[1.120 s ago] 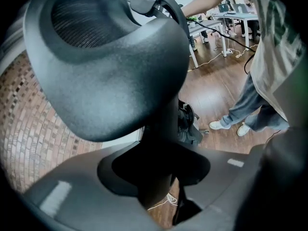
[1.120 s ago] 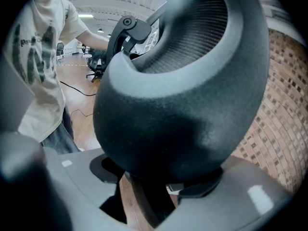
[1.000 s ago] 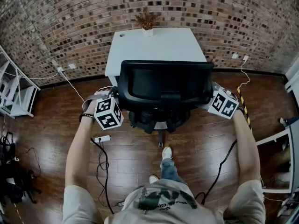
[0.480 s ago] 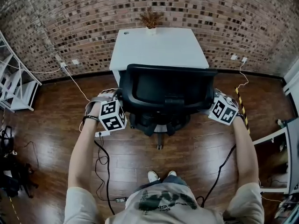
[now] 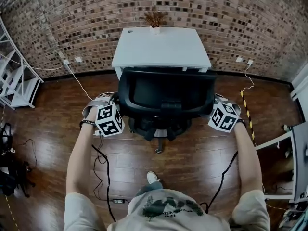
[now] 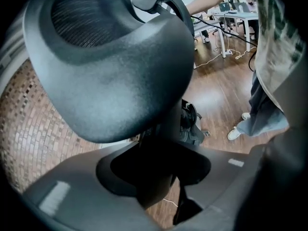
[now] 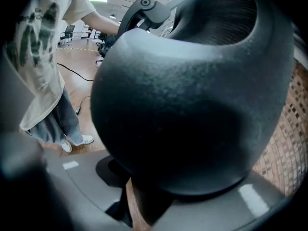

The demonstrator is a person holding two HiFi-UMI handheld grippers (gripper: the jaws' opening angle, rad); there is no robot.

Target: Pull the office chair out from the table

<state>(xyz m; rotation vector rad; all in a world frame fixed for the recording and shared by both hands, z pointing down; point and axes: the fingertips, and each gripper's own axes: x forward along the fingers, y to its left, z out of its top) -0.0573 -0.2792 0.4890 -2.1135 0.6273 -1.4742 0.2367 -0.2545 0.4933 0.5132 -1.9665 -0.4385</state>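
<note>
The black office chair (image 5: 166, 93) stands just in front of the white table (image 5: 161, 47), its mesh back level with the table's front edge. My left gripper (image 5: 117, 101) is at the chair's left armrest (image 6: 115, 76), and its jaws are closed round the dark stem under the pad. My right gripper (image 5: 215, 101) is at the right armrest (image 7: 192, 105). Its jaws are closing, with that armrest's pad and stem between them. The armrests fill both gripper views and hide the fingertips.
A dried plant in a pot (image 5: 155, 20) sits at the table's far edge, against the brick wall. Black cables (image 5: 103, 167) trail over the wooden floor on both sides. A white shelf (image 5: 14, 85) stands at the left, another desk (image 5: 288, 143) at the right.
The chair has rolled back from under the table toward me, together with both grippers. My feet have stepped backward.
</note>
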